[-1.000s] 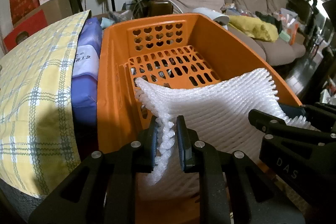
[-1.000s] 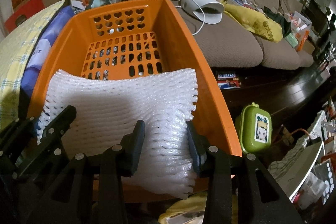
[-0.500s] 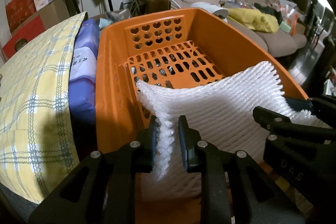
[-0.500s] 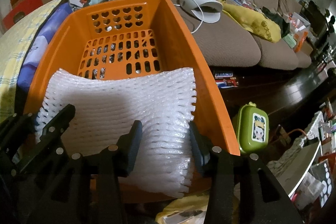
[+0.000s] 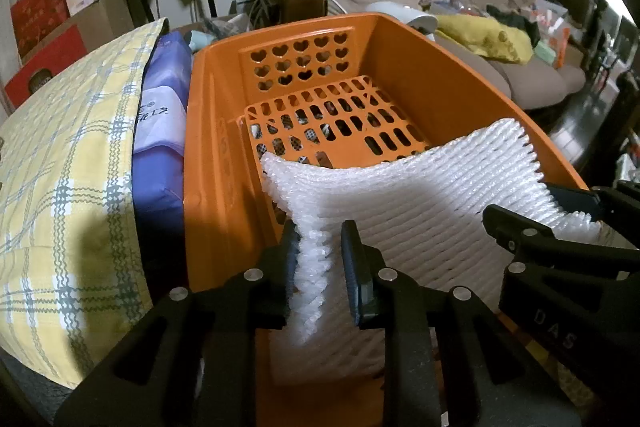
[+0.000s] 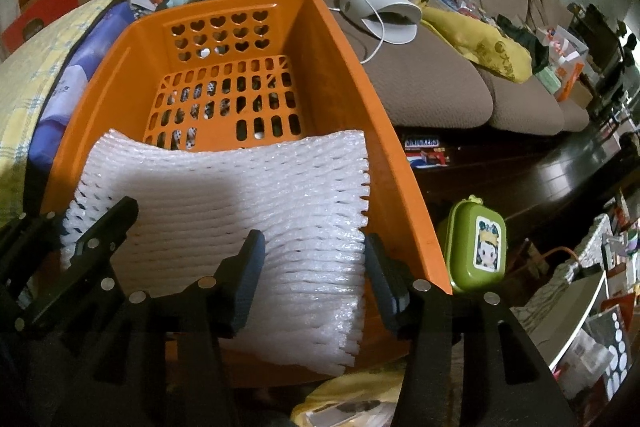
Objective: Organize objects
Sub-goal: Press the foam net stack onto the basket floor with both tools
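Fingers of the left gripper are standing only a little apart, with the left edge of the white foam netting sheet sitting between them; its left pad is touching the crinkled edge while the other pad is showing a thin gap, so a firm grip cannot be told. Left of that gripper, a yellow plaid cushion is leaning against purple packs, which are pressing on the left wall of the orange basket. Across the near end of this basket the foam sheet is draping, sagging in the middle over the slotted floor, its near edge hanging over the basket's near rim. Further right, the right gripper is opening its jaws, and its fingers are standing clear of the sheet's right edge, which is lying between them untouched. Beyond the basket's right wall, a green lunch box is standing low down, and a brown sofa carrying a white device is filling the far right.
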Demonstrator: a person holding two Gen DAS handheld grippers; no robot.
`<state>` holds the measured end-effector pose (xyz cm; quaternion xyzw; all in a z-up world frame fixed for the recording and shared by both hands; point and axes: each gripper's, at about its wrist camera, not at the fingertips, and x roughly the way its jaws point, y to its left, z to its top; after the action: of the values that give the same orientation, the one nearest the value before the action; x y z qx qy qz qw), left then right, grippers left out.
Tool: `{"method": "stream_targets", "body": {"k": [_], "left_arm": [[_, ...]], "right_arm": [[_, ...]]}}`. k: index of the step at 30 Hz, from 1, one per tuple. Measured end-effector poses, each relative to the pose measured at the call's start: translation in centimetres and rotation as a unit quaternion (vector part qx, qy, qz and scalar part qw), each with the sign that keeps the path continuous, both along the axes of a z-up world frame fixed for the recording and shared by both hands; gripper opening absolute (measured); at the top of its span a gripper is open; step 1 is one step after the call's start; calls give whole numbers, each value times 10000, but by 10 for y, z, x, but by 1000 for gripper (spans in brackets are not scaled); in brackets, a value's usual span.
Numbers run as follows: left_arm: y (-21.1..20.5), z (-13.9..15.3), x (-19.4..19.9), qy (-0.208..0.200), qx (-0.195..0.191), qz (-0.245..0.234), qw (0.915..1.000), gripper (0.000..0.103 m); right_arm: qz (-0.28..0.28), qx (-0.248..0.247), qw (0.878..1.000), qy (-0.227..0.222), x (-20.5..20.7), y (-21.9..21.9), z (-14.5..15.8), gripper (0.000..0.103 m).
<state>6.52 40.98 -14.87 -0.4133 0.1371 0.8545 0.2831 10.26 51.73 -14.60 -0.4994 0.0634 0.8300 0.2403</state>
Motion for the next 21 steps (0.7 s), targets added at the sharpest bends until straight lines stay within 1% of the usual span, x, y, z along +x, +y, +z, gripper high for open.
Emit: {"method": "stream_targets", "body": {"k": [3,6,13,21], "left_arm": [[-1,1,0,-26,15,56,10000,23],[-3,3,-1,-60,63,83,9999,23],[-2,4,-2,-34,23,87,10000,23],[-4,7,-5,-42,73,110,9999,23]], "right_arm": [[5,18,10000,-5,0,0,0,53],[-36,24,10000,23,0,2,1,55],[-23,17,10000,43,2,2,1,55],[-6,65,10000,32,0,-1,2,55]]}}
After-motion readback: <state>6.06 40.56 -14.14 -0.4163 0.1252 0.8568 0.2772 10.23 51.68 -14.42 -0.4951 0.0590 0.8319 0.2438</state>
